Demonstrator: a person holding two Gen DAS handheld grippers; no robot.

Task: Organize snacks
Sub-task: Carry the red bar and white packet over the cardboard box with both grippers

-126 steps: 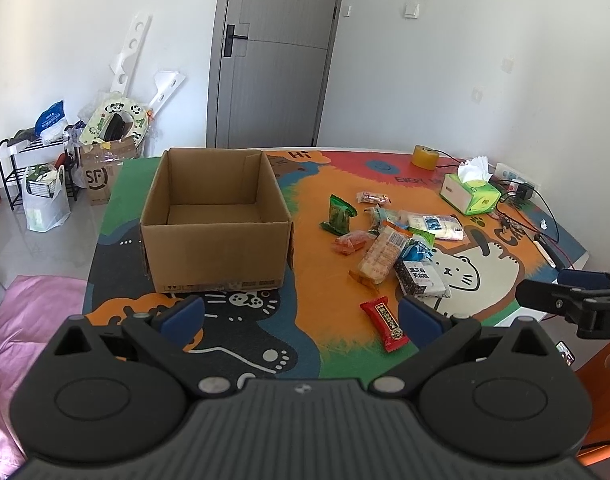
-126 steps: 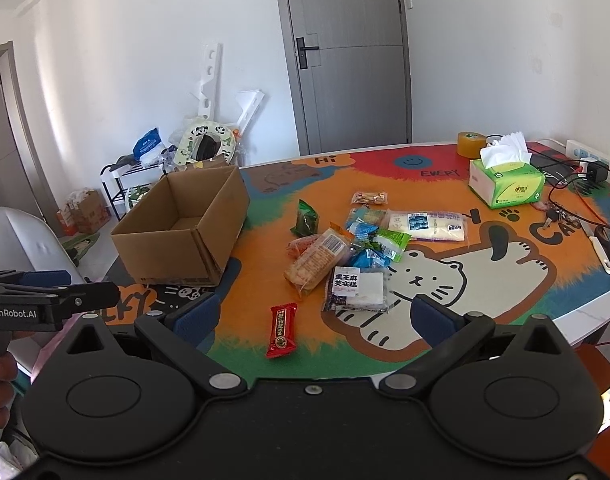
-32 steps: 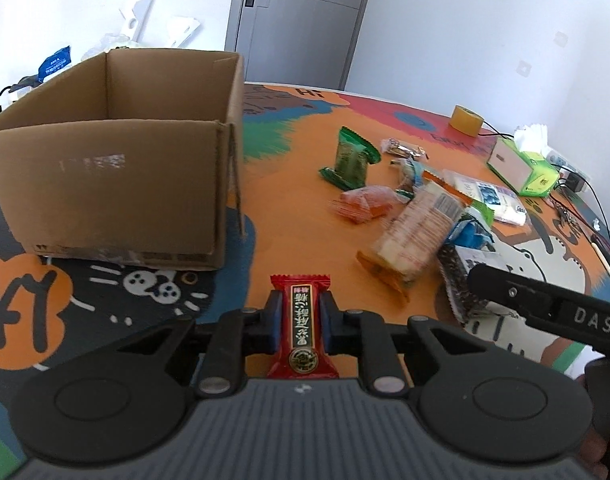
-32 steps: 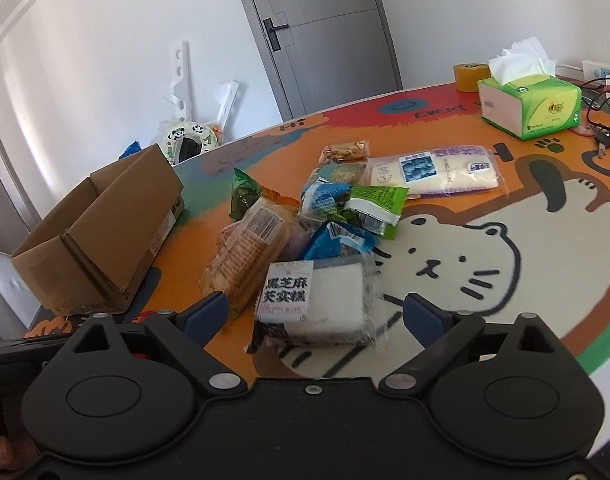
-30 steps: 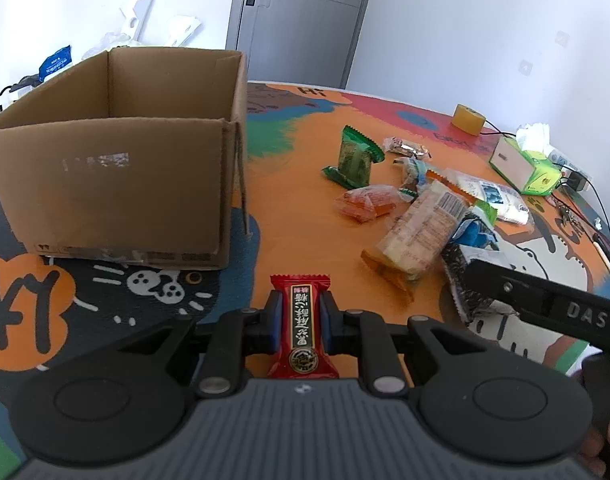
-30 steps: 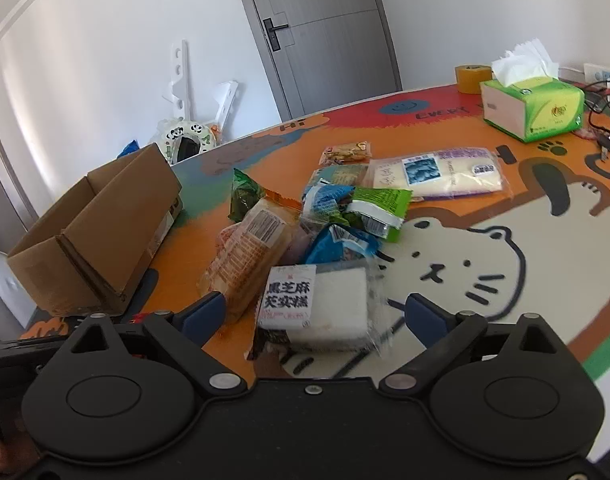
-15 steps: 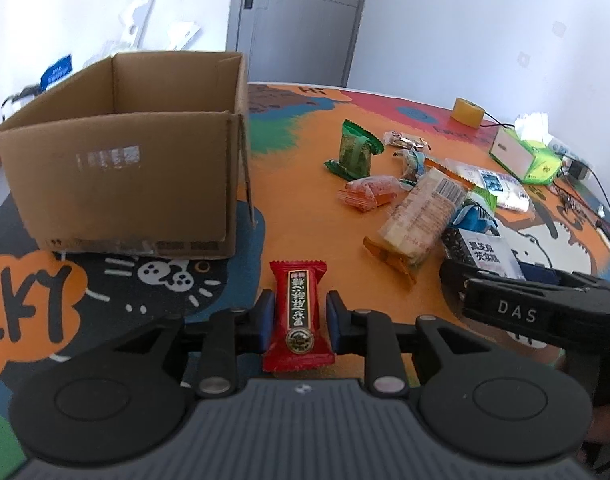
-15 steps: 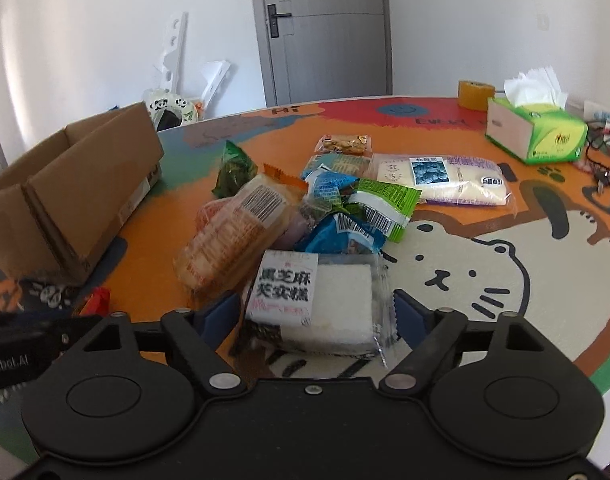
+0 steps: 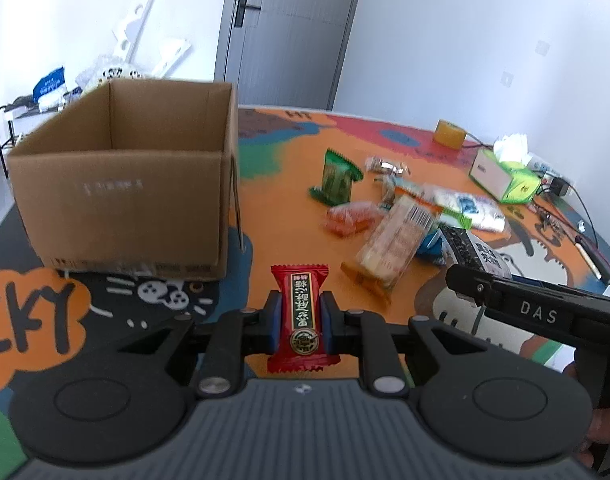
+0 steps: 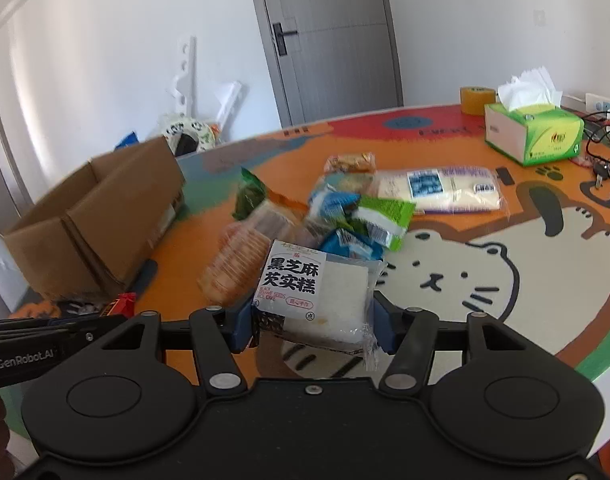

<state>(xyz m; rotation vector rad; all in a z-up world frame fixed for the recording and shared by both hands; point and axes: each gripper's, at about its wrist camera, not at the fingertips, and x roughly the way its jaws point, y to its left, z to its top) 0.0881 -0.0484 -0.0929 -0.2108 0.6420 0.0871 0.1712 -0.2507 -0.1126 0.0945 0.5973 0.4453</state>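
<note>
Squarely pinched, glossy red crinkle-edged snack bar [image 9: 301, 317], left gripper [image 9: 300, 320]

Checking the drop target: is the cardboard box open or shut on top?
Open. The cardboard box stands upright on the table with no flaps over its top; its inner walls show in the left wrist view. Its floor is hidden, so contents cannot be told.

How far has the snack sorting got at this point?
Nothing shows in the box yet. In hand: left gripper is shut on the red bar; right gripper has been closing on the rice cake. The pile on the table remains.
</note>
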